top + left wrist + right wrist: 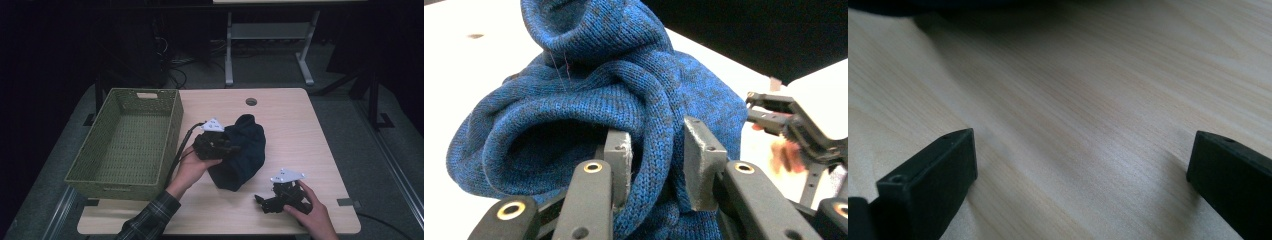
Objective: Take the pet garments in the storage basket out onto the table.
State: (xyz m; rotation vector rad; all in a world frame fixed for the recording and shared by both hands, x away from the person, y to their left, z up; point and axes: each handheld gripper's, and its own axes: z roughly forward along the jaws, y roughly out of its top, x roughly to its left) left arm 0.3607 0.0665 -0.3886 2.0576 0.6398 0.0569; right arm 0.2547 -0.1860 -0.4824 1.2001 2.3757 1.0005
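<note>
At 9 o'clock on the wooden table (300,120) stands a green woven basket (127,145), its long side running toward 12 o'clock. Just beside its right wall, near the table's middle, the left gripper (226,146) points toward 3 o'clock, held in the person's left hand (192,167), whose plaid sleeve (150,220) comes in from 6 o'clock. Its 2 jaws pinch a rolled fold of the dark blue knitted garment (614,100): in the left gripper view the thick fold sits squeezed between both pads (619,155). The garment lies bunched at the table's centre, stretching from 12 o'clock toward 5 o'clock. At 5 o'clock, near the garment's lower end but apart from it, the right gripper (261,201) rests low over the table under the right hand (312,212). In the right gripper view its 2 jaws are spread wide over bare wood, with nothing between them.
</note>
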